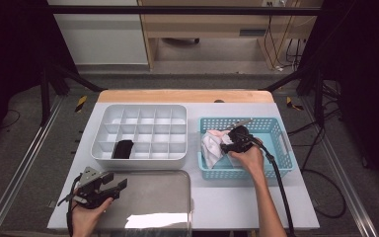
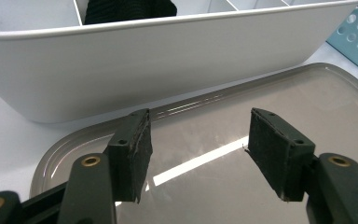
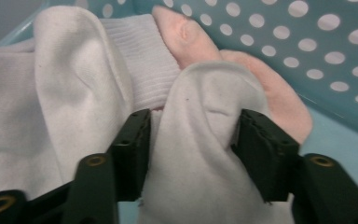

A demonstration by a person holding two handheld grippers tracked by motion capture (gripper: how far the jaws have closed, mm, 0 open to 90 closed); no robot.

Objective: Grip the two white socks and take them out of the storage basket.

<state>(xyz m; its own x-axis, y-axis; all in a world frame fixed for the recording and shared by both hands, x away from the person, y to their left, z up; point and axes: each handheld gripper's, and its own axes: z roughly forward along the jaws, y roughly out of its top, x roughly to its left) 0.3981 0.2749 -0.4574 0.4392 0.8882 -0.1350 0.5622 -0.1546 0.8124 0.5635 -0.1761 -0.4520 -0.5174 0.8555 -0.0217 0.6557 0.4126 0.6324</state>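
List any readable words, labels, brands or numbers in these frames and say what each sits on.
None can be read: no print shows on the white divided organizer, the blue basket, the socks, the metal tray or either gripper.

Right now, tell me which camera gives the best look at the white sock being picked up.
The right gripper view: the white sock sits close up between the right gripper jaws. The high view shows it small in the blue basket. The left gripper view faces the metal tray instead.

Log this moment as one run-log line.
right tool: jaws around white sock in blue basket | left tool: open, over metal tray | divided bin: one black item
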